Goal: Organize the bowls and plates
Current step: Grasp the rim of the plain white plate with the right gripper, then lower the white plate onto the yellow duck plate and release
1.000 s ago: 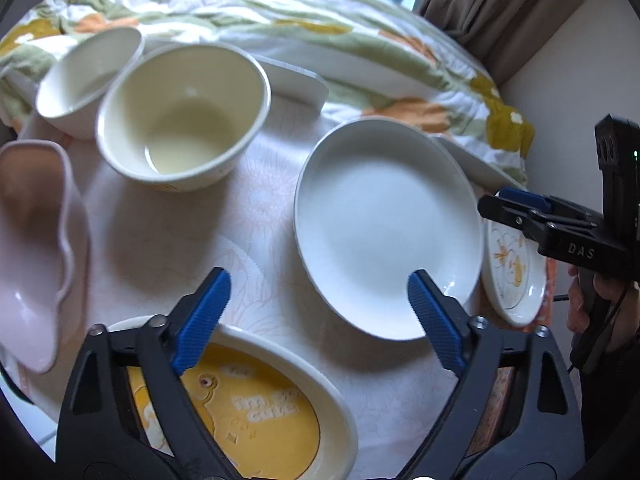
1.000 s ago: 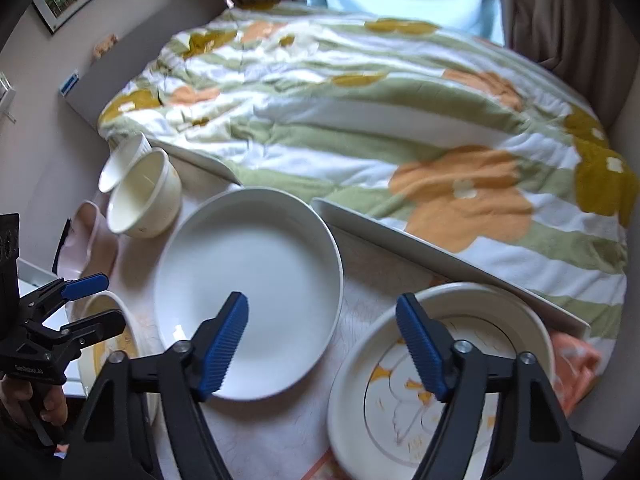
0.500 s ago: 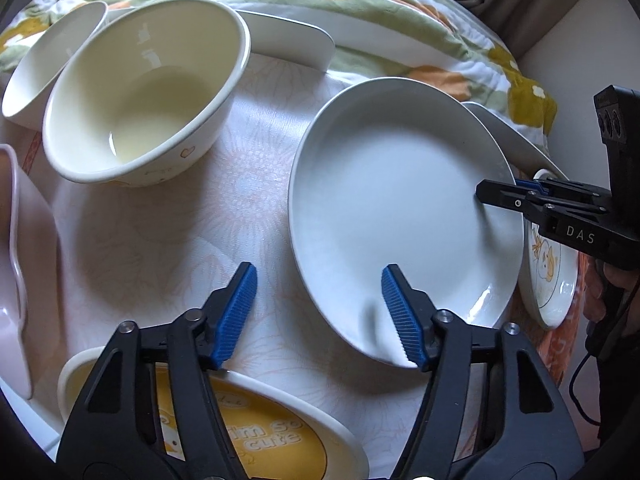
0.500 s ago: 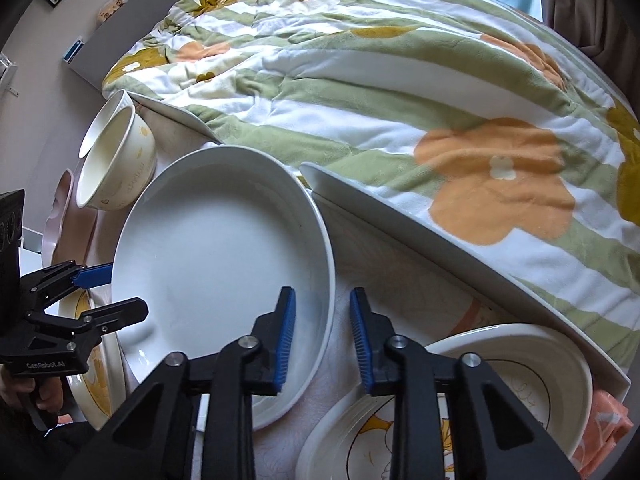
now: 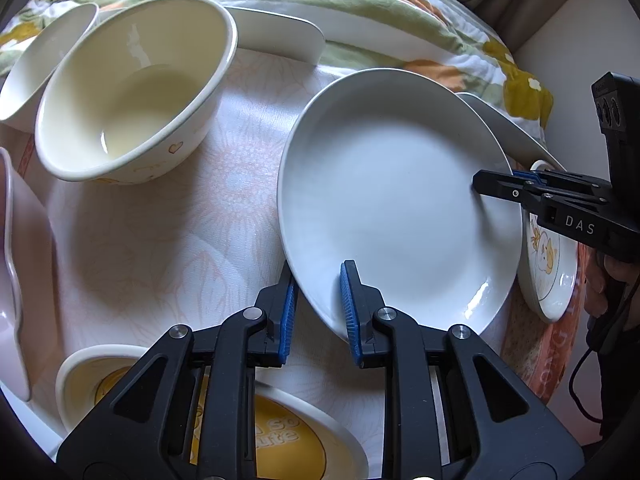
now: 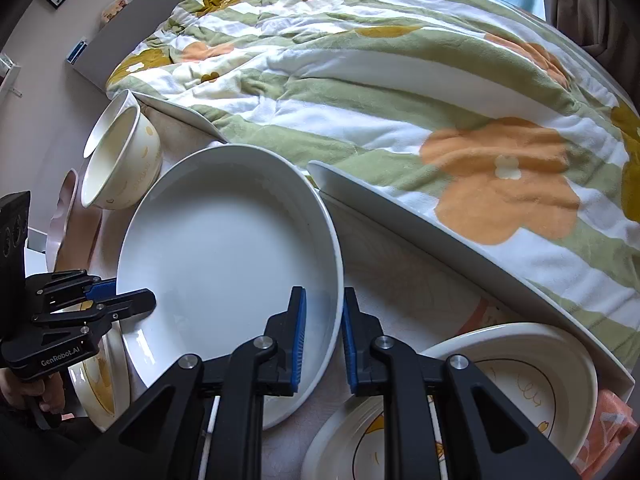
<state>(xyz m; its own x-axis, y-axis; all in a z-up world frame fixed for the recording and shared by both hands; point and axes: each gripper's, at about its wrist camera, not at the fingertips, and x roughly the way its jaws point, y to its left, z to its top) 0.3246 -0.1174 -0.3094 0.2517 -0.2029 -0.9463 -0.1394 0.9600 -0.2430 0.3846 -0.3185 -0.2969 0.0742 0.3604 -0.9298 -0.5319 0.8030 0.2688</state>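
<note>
Left gripper (image 5: 316, 304) clamping white plate's (image 5: 392, 184) near rim, jaws just closing | right gripper (image 6: 323, 332) gripping the opposite rim | plate: plain, glossy, shallow, sitting empty mid-table | cream bowl (image 5: 128, 92) sitting empty behind

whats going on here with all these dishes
A person holds a claw in each hand, and both have just closed onto the rim of the large plain white plate on the table. The left claw pinches the near-left edge and the right claw the opposite edge. The plate does not look lifted yet. A cream bowl with heart prints and yellow-printed dishes sit around it.
</note>
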